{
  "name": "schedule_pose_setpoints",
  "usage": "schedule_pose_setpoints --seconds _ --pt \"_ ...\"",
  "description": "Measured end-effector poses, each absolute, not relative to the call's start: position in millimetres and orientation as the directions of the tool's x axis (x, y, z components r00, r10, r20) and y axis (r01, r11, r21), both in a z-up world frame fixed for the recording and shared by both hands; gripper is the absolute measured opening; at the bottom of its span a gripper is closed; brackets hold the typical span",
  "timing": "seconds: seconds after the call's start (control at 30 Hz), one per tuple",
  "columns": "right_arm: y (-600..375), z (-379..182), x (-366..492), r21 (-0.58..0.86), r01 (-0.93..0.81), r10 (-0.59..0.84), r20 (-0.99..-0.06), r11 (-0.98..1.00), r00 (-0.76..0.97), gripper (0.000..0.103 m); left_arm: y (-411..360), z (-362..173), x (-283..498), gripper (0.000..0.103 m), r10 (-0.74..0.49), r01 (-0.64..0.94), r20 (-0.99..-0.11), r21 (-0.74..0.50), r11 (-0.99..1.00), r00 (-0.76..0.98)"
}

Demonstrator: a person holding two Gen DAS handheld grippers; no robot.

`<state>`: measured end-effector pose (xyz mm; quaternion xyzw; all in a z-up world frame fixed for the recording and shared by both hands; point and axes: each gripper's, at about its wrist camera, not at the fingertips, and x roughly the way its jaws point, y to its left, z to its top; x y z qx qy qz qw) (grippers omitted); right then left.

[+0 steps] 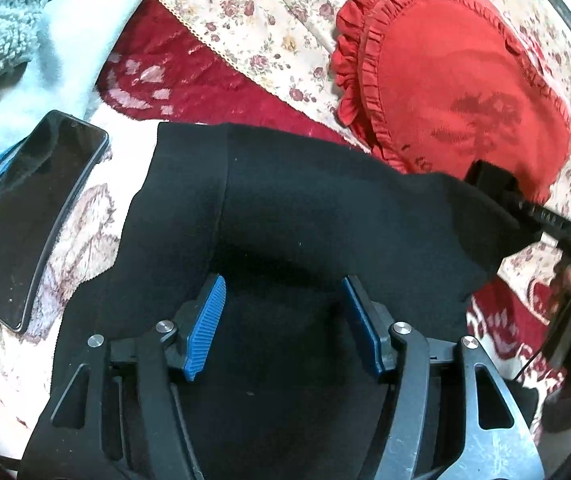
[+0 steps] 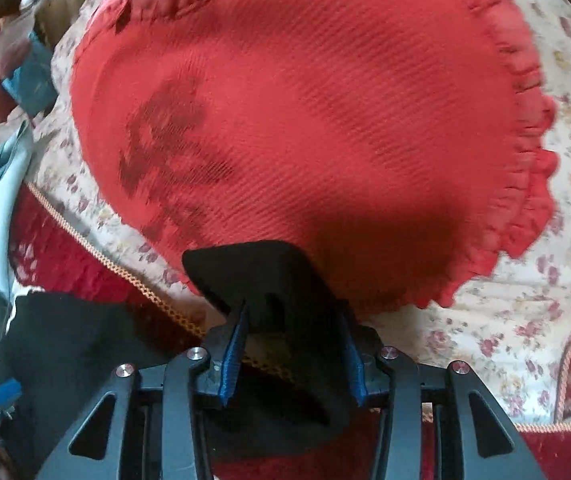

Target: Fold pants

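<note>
We have the black pants (image 1: 305, 216) spread on the bed (image 1: 253, 28), and the step in hand seems to be to carry one end of them over for a fold. To do it well, we should keep the right hand-held gripper (image 2: 293, 320) firmly pressed on the cloth and lift the end only a little above the bed, so that the rest does not drag and wrinkle. We should also keep the edge clear of the red ruffled cushion (image 2: 305, 120), which lies just behind the held end, and lay edge on edge before we let go.

The right hand-held gripper is clamped on a bunched corner of the pants; the black cloth fills the space between its blue pads (image 2: 232, 356) and sticks out in front of them.

The left hand-held gripper (image 1: 281, 320) stands apart, with its fingers spread over the wide middle of the pants. The cloth lies below and between the pads, but whether they touch it we cannot tell. A dark phone (image 1: 33, 216) lies beside the pants, on the left in this view.
</note>
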<state>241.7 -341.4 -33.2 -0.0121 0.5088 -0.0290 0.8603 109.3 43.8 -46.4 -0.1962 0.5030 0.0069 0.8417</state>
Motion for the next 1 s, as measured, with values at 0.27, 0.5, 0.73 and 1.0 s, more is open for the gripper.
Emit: schedule_pose_setpoints --seconds 0.27,0.5,0.73,1.0 --pt "-385 6 166 0.177 0.146 0.045 -0.771 0.973 0.635 0.005 39 -47 108 0.060 -0.197 -0.210 -0.849 -0.335 0.919 0.490" --pt "-434 9 59 0.339 0.314 0.036 -0.729 0.887 0.684 0.005 50 -49 93 0.060 -0.207 -0.230 -0.847 -0.354 0.906 0.489" --pt "-428 -8 29 0.273 0.366 0.000 -0.802 0.890 0.598 0.019 61 -36 84 0.060 -0.213 -0.218 -0.833 -0.366 0.905 0.511" --pt "-291 8 94 0.257 -0.129 0.282 -0.753 0.958 0.595 0.043 83 -33 91 0.060 -0.195 -0.263 -0.823 -0.380 0.887 0.534"
